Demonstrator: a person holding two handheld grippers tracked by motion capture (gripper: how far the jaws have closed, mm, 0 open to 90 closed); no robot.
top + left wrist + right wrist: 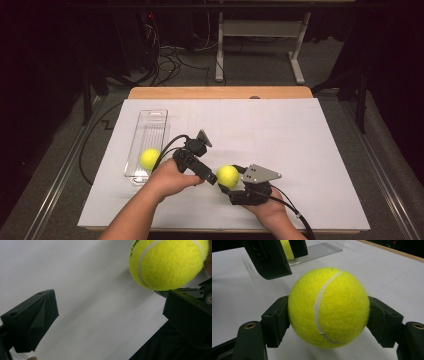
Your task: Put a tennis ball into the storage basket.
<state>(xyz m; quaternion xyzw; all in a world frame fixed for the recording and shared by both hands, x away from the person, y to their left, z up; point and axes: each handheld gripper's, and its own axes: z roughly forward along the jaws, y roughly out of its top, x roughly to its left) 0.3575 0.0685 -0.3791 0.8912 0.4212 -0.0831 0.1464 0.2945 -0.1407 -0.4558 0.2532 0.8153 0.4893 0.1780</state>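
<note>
Forearms and hands are seen entering from the bottom edge of the high view, each hand wrapped around a black gripper. In that view the right gripper (223, 180) is clamped on a yellow tennis ball (228, 175), held just above the white table covering (300, 150), with a grey three-cornered plate on top of the gripper body. Just beside the ball, on its left, the left gripper (212, 176) is pointed toward it, almost touching. A second tennis ball (149, 158) is seen lying at the near end of a clear plastic tray (153, 120) farther left on the covering. From the left gripper view, the jaws of the left gripper (110, 307) are shown standing wide apart with nothing between them, while the held tennis ball (167, 263) is seen at the upper right, beyond the right-hand jaw. From the right gripper view, the tennis ball (328, 307) is shown pressed between both pads of the right gripper (328, 317), its white seam running down its face; the left gripper's jaw is seen above it, and the tray (322, 250) lies behind.
</note>
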